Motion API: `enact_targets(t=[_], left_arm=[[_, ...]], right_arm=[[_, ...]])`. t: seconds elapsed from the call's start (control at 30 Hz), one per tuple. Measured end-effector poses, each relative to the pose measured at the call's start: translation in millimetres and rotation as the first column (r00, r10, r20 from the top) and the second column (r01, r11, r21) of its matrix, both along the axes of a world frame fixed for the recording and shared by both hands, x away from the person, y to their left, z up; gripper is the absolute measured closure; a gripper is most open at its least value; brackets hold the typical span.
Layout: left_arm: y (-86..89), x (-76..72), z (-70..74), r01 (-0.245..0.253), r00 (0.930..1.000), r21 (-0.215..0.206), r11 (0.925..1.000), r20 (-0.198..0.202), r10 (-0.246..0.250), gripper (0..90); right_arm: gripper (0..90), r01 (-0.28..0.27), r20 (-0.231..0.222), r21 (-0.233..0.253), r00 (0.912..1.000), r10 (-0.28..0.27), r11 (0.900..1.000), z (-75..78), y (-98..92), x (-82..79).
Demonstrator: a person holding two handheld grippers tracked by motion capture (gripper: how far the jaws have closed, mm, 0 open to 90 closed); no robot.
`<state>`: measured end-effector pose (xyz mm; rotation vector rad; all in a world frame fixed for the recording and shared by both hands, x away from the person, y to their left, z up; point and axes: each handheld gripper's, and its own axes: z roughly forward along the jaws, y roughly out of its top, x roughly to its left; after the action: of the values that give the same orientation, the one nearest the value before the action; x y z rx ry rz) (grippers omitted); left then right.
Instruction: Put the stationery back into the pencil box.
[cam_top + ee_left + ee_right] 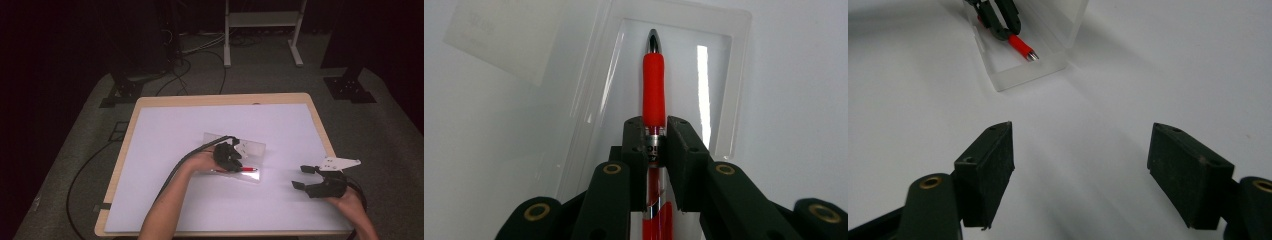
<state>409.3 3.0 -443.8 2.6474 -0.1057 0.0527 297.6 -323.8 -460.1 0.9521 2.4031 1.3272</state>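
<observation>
In the high view a white sheet (165, 200) covers the table (125, 150) almost to its wooden rim, and wide bare stretches of it lie open in the upper part and along the lower left and lower middle of the frame. A clear plastic case (250, 147) sits near the centre, well away from every edge. The left gripper (229, 157) reaches into that case, its jaws pressed against a red pen (248, 170) that lies along the case's lower side. In the left gripper view the pen (653, 90) runs straight up the middle of the frame: a red rubbery grip, a shiny metal tip pointing to the top, and a clear barrel with a silver band pinched between the two black jaws; the case's tray (734, 85) frames it, with a lid flap at upper left. The right gripper (306, 177) hangs at the lower right of the high view, jaws spread wide over bare sheet, well apart from the case and near the table's right edge.
</observation>
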Motion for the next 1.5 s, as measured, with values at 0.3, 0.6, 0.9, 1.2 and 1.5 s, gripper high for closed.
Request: enact_targets(t=[0.3, 0.6, 0.9, 1.2, 1.5], left_arm=[[1.0, -0.9, 3.3, -0.008, 1.0000, -0.026, 0.9996, -0.004, 0.008, 71.3], [4.2, -7.3, 17.3, 0.003, 0.9999, -0.065, 0.9979, 0.016, -0.002, 67.8], [7.2, -7.8, 21.8, -0.016, 0.9999, -0.085, 0.9962, -0.002, 0.016, 61.3], [13.3, -12.8, 21.4, -0.028, 0.9996, -0.115, 0.9930, -0.010, 0.027, 53.9], [31.2, -20.3, 23.6, -0.068, 0.9976, -0.159, 0.9849, -0.018, 0.066, 51.5]], right_arm=[[25.9, 0.010, 0.008, 0.001, 0.9999, -0.010, 1.000, 1.6, -3.6, -1.3], [25.9, 0.028, 0.010, 0.002, 0.9996, -0.028, 1.000, -0.7, -8.9, -1.7], [25.9, 0.023, 0.003, -0.012, 0.9997, -0.023, 1.000, -3.0, -7.4, -0.5], [25.6, 0.026, -0.007, -0.030, 0.9996, -0.026, 0.999, -4.9, -4.6, 1.2], [25.5, 0.024, 0.001, -0.034, 0.9997, -0.024, 0.999, -3.8, -1.4, 1.1]])
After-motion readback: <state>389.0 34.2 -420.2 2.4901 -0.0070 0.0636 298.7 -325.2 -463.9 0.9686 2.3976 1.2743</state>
